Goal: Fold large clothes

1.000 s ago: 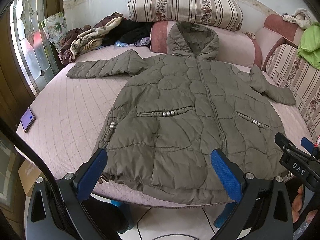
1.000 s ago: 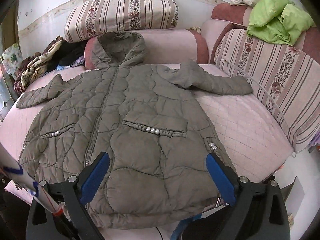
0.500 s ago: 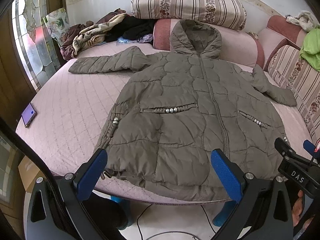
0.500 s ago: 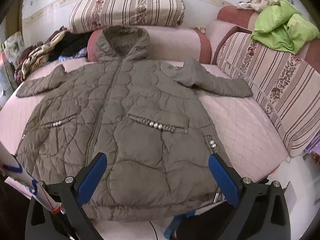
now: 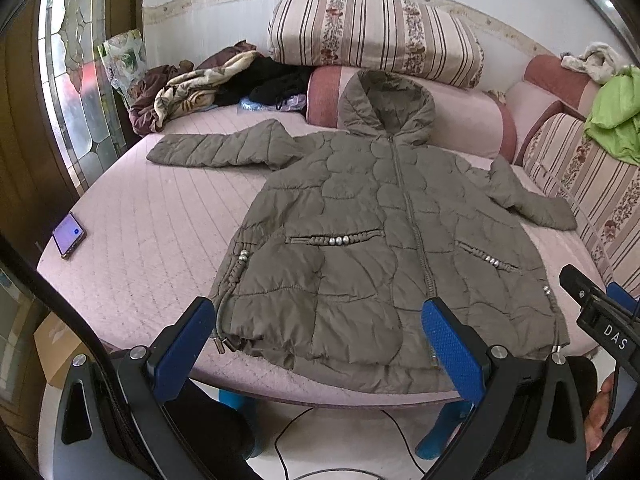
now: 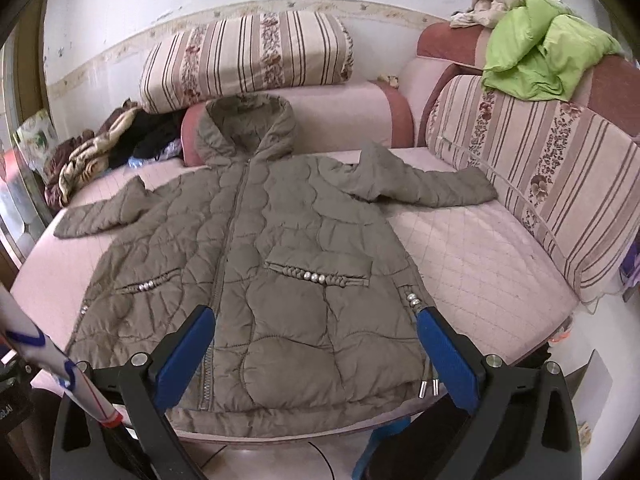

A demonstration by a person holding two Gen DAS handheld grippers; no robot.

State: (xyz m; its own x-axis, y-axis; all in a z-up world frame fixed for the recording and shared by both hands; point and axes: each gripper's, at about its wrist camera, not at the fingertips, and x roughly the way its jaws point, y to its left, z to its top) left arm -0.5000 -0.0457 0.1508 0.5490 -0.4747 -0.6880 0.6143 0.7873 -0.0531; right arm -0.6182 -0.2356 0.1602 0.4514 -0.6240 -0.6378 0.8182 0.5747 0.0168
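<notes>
An olive quilted hooded coat (image 5: 360, 232) lies flat, front up and zipped, on the pink quilted bed (image 5: 152, 232), sleeves spread to both sides and hood against a bolster. It also shows in the right wrist view (image 6: 280, 264). My left gripper (image 5: 320, 344) is open and empty, held back from the coat's hem at the bed's front edge. My right gripper (image 6: 316, 352) is open and empty, also just short of the hem. The right gripper's body (image 5: 600, 320) shows at the right edge of the left wrist view.
A phone (image 5: 69, 235) lies on the bed's left edge. Piled clothes (image 5: 208, 84) sit at the back left. Striped cushions (image 6: 248, 60) and a bolster (image 6: 352, 120) line the back; a striped sofa back (image 6: 560, 184) with a green garment (image 6: 540, 48) stands right. Cables (image 5: 320, 440) lie on the floor.
Both grippers have pulled back and risen a little from the bed, so the coat looks smaller and more wall shows. The coat has not moved.
</notes>
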